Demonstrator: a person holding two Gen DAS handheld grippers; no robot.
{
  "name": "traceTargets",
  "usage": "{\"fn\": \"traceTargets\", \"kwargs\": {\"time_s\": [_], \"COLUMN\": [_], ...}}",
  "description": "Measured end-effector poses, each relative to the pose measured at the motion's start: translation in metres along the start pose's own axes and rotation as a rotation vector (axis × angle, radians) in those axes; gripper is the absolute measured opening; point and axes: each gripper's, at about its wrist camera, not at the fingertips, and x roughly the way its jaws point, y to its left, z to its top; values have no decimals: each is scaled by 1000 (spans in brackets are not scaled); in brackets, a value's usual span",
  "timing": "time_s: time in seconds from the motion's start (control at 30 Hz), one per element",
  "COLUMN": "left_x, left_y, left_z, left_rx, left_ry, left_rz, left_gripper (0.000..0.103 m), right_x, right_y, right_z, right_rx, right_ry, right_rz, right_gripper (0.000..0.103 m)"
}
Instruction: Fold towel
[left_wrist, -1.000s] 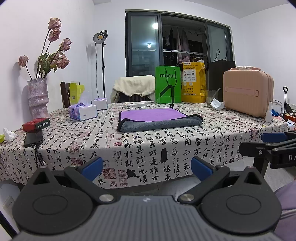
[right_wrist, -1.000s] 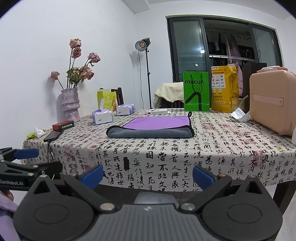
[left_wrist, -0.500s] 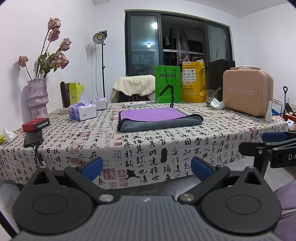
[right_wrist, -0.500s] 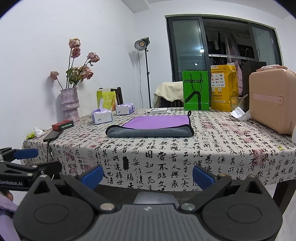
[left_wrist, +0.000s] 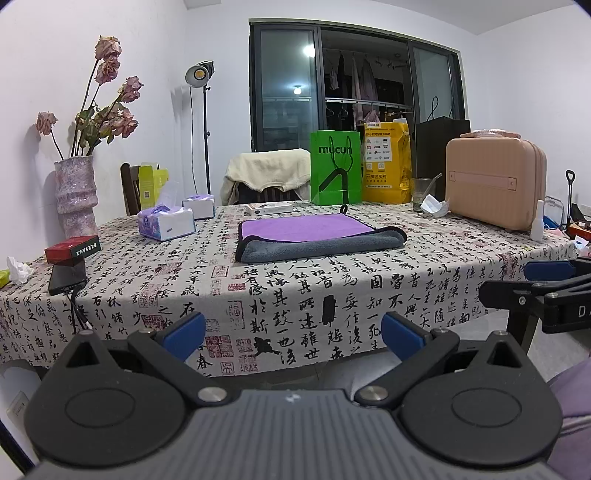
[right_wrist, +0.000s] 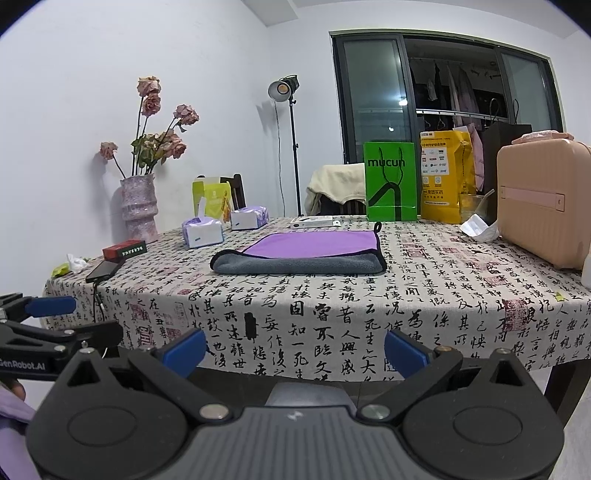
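Calligraphy-print tablecloth (left_wrist: 332, 291) is filling the view ahead of both claws; the left gripper (left_wrist: 293, 328) and right gripper (right_wrist: 295, 347) are hanging spread wide and empty, the folded towel (left_wrist: 317, 238) lying well beyond their fingertips.

A home dining room: clothed table (left_wrist: 332, 291), flower vase (left_wrist: 74, 195), hanging laundry (left_wrist: 354, 81).

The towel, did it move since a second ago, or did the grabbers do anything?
Nothing visibly changed. The towel lies in the same spot on the table, its near edge rolled over grey side up. The left gripper and right gripper hang short of the table as before, jaws wide apart and holding nothing.
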Motion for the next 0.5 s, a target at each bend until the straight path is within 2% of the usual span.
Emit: {"fn": "traceTargets", "kwargs": {"time_s": [0.5], "left_x": [8], "left_y": [16], "left_z": [9], "left_rx": [26], "left_ry": [-25], "left_rz": [32], "left_gripper": [103], "right_x": [0], "right_y": [-10], "right_z": [-2], "right_rx": [-11], "right_ry": [-36], "right_rz": [-53], "right_gripper": [103]}}
